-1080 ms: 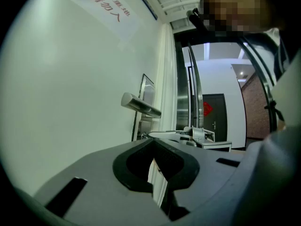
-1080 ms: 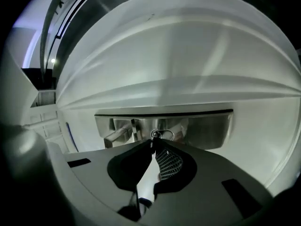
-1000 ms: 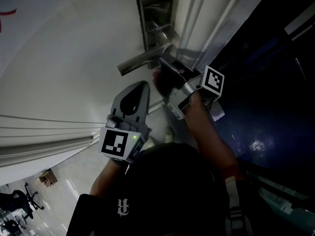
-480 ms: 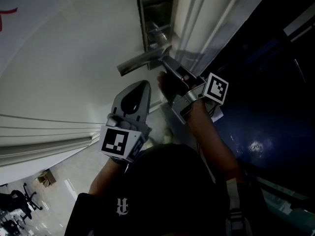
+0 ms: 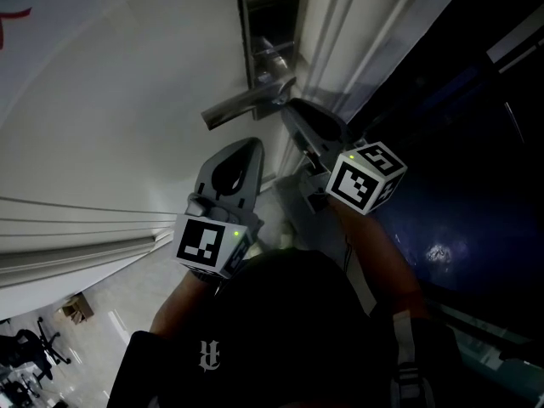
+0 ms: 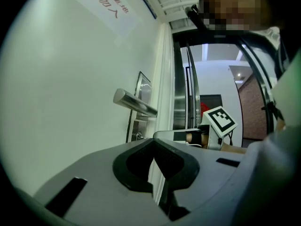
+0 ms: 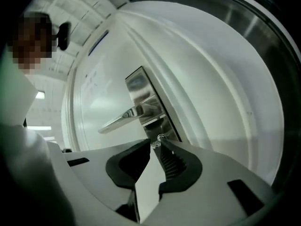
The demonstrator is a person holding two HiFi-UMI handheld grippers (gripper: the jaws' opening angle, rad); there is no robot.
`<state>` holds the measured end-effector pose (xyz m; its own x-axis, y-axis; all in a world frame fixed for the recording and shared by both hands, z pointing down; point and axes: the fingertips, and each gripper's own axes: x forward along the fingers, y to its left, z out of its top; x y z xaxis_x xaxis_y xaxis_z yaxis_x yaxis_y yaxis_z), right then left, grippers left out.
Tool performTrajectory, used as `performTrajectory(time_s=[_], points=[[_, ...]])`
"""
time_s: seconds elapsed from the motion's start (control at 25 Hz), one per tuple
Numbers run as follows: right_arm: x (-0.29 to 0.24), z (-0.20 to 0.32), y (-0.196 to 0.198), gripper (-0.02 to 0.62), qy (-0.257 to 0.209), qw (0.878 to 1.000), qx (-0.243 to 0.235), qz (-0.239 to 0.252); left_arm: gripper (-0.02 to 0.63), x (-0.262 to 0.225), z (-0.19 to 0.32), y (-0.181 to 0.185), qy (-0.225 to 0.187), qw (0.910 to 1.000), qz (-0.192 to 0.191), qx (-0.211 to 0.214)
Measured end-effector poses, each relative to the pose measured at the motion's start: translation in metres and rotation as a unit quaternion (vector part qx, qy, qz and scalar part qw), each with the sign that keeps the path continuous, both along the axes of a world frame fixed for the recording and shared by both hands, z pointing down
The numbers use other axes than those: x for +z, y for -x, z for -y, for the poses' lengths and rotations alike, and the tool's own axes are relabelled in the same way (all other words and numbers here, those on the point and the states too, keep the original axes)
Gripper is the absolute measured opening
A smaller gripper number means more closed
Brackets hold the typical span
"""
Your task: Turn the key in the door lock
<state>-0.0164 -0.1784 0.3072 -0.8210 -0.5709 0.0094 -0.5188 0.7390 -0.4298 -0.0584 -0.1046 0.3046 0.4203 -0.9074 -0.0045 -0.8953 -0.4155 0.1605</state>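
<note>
Mid-turn, I judge: the right gripper [image 7: 156, 143], jaws pinched on the key [image 7: 161, 137] at frame centre below the door handle [image 7: 123, 118], next needs a steady wrist roll; the left gripper [image 6: 153, 145] idles closed, empty.

door [image 5: 127, 83] | white, upright | lock plate [image 5: 270, 24] and lever handle [image 5: 238, 107] mounted on it

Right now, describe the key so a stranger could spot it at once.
On the white door, find the tall steel lock plate. Under its long lever handle, the key is the small metal stub pinched in the right tongs.
</note>
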Motion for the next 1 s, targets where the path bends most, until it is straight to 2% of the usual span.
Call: performTrajectory(time_s=[0.12,0.2,0.24,0.32,0.44,0.56,0.64,0.68,0.72,0.8,1.0], points=[[-0.005,-0.003,0.004,0.048,-0.099,0.990,0.017,-0.100,0.006,-0.001,-0.001,0.002,0.000,1.0000,0.001,-0.002],[-0.007,-0.005,0.007,0.053,-0.174,0.969,0.028,-0.175,0.006,0.000,-0.001,0.004,0.000,1.0000,0.001,-0.003],[-0.007,-0.006,0.008,0.060,-0.214,0.952,0.034,-0.216,0.006,-0.001,-0.001,0.005,0.000,1.0000,0.001,-0.003],[-0.005,-0.009,0.012,0.076,-0.293,0.906,0.045,-0.301,0.006,-0.001,-0.001,0.006,0.000,1.0000,0.001,-0.005],[0.003,-0.009,0.017,0.086,-0.392,0.821,0.062,-0.410,0.006,-0.002,-0.001,0.008,0.000,1.0000,0.002,-0.006],[0.007,-0.006,0.023,0.086,-0.465,0.739,0.085,-0.481,0.006,-0.002,-0.001,0.008,-0.002,1.0000,0.002,-0.005],[0.011,-0.004,0.028,0.086,-0.498,0.697,0.091,-0.508,0.006,-0.002,-0.002,0.008,-0.002,1.0000,0.001,-0.006],[0.013,-0.003,0.030,0.086,-0.509,0.682,0.093,-0.517,0.006,-0.003,-0.002,0.009,-0.002,1.0000,0.001,-0.006],[0.014,-0.001,0.032,0.086,-0.517,0.671,0.096,-0.522,0.006,-0.003,-0.002,0.009,-0.002,1.0000,0.000,-0.007],[0.016,0.003,0.034,0.086,-0.525,0.659,0.105,-0.528,0.006,-0.002,-0.002,0.010,0.000,1.0000,-0.001,-0.008],[0.013,0.011,0.035,0.075,-0.528,0.652,0.124,-0.530,0.006,-0.002,-0.002,0.014,0.001,0.9999,-0.002,-0.012]])
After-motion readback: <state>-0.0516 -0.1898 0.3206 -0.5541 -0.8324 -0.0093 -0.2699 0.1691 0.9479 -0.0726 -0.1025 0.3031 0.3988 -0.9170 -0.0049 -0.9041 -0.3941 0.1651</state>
